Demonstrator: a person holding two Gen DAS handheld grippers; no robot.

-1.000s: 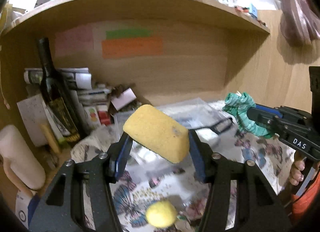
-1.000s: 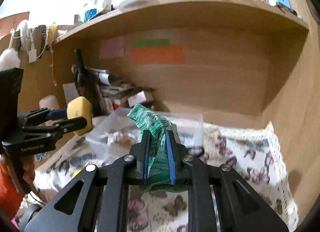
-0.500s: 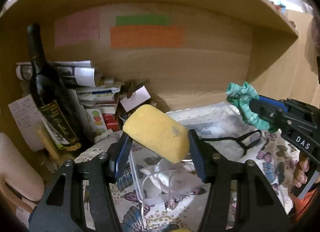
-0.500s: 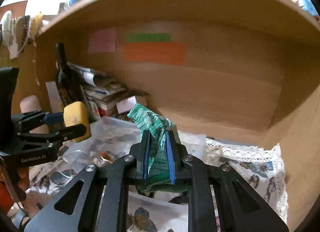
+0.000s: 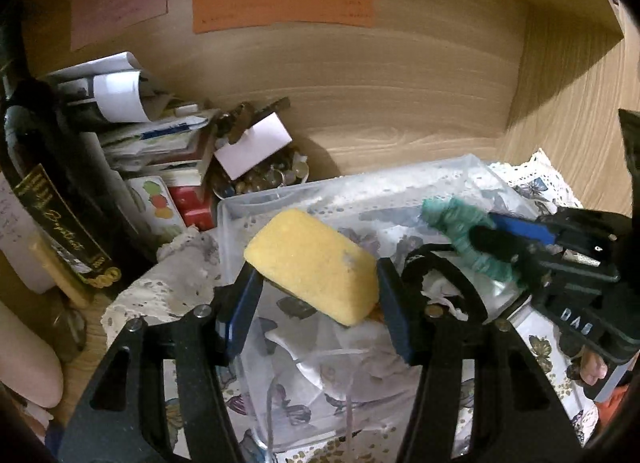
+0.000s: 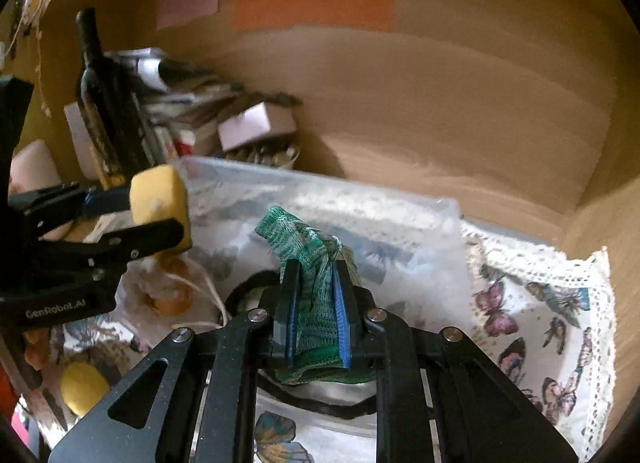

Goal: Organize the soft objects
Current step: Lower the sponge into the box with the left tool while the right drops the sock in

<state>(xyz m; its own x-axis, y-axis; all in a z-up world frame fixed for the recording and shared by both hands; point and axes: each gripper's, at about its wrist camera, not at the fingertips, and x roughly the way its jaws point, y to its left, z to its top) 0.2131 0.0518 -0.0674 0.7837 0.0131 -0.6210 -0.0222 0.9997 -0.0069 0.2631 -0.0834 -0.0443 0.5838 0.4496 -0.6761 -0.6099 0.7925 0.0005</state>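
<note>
My left gripper is shut on a yellow sponge and holds it above the near left part of a clear plastic bin. My right gripper is shut on a green knitted cloth and holds it over the same bin. In the right wrist view the sponge and left gripper are at the left. In the left wrist view the green cloth and right gripper are at the right. A black elastic band and white soft items lie in the bin.
A dark wine bottle stands at the left beside stacked papers and boxes and a bowl of small metal bits. A yellow ball lies on the butterfly cloth. Wooden walls close the back and right.
Both grippers have moved forward and down into the alcove, coming over the clear bin. Each holds its object as before.
</note>
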